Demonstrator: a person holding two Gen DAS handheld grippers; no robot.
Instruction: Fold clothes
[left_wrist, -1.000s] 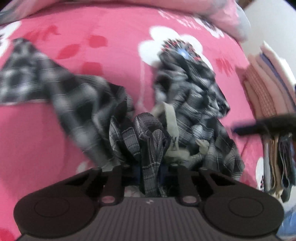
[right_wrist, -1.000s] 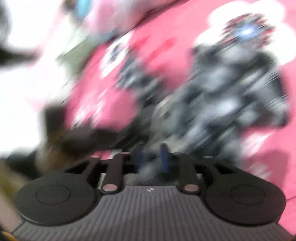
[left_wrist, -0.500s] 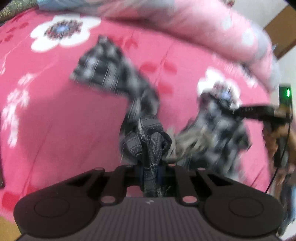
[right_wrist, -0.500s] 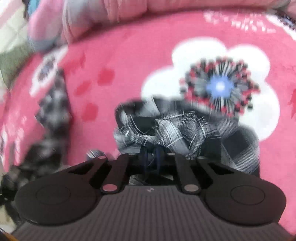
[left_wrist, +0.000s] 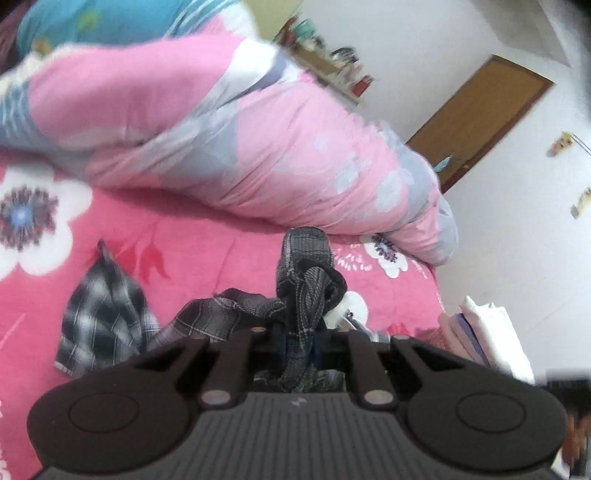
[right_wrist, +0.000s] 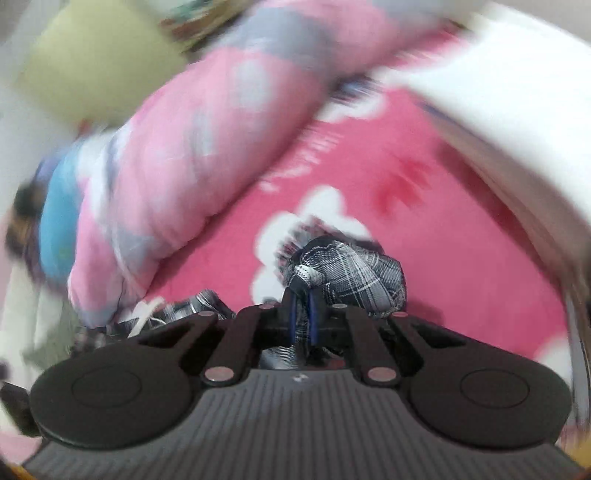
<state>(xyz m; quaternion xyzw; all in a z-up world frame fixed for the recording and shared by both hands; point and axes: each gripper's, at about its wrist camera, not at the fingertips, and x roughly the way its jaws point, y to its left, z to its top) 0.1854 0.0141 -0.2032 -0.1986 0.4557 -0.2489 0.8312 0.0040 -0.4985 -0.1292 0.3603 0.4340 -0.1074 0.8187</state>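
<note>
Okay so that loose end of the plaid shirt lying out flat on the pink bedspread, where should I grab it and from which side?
Take the plaid shirt by its pointed far tip, coming from above. That end lies spread flat on the bedspread, and its tip stands clear. Both grippers, left and right, are shut on bunched parts, so one must let go first.

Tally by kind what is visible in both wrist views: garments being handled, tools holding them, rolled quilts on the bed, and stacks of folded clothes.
Plaid garment: 1
Tools: 2, left tool, right tool
Rolled pink quilt: 1
Stack of folded clothes: 1
Total: 5
</note>
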